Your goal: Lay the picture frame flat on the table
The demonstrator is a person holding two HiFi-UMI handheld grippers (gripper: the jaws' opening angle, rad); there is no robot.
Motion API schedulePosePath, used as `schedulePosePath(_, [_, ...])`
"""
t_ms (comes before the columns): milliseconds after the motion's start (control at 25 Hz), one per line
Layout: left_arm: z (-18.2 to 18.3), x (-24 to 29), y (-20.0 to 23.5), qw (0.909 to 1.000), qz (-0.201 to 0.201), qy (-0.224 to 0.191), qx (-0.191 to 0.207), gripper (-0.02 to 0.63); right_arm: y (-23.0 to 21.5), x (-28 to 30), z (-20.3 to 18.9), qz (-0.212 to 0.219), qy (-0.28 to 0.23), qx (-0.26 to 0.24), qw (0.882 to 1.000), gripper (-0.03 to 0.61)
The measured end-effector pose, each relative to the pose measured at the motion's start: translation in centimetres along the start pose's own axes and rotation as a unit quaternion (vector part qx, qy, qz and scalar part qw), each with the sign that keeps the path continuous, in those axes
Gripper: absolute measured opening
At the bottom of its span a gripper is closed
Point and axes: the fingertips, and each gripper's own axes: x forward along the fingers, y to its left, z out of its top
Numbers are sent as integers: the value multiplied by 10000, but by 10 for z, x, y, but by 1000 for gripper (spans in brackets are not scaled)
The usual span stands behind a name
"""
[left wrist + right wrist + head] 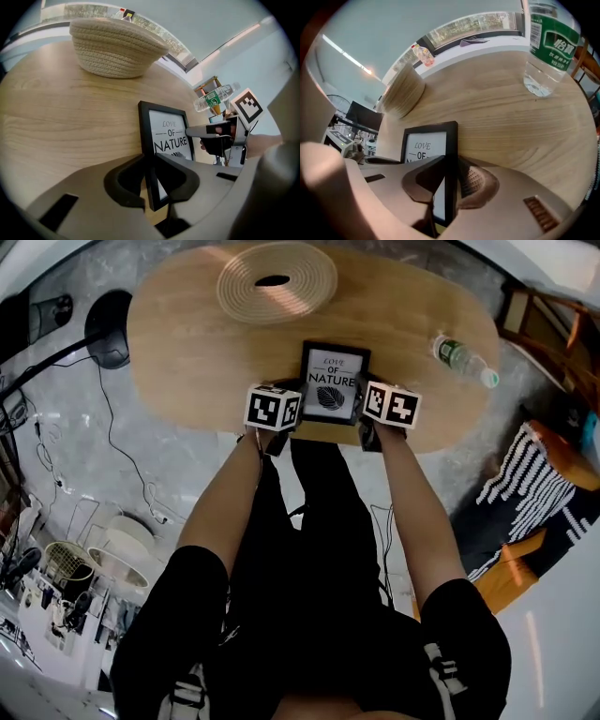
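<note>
Left gripper (149, 159) jaws grip the picture frame (334, 382) by its left edge. Right gripper (450, 161) jaws grip its right edge, which is seated between them.

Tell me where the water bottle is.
In the head view, the bottle stands near the table's right end, right of the frame and apart from it.

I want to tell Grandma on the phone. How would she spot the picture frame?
Find the oval wooden table. At its near edge, the left gripper and right gripper pinch the picture frame. Unlike the woven basket and water bottle, it is black-rimmed with printed words.
</note>
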Motion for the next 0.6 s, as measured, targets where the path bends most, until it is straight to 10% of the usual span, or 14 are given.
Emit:
schedulePosePath(200, [9,-13,-1,9944,687,-336,736,120,3,-4,2,-42,-83,-240,9997,108])
schedulePosePath(320, [16,-45,-6,9890,877,-848,841,161,22,-25,9,48,-631,-332,9974,262])
schedulePosePath(600, [48,-204,-48,9626,1023,-2221,1171,132,117,-160,31,398,-2022,-753,9756,216])
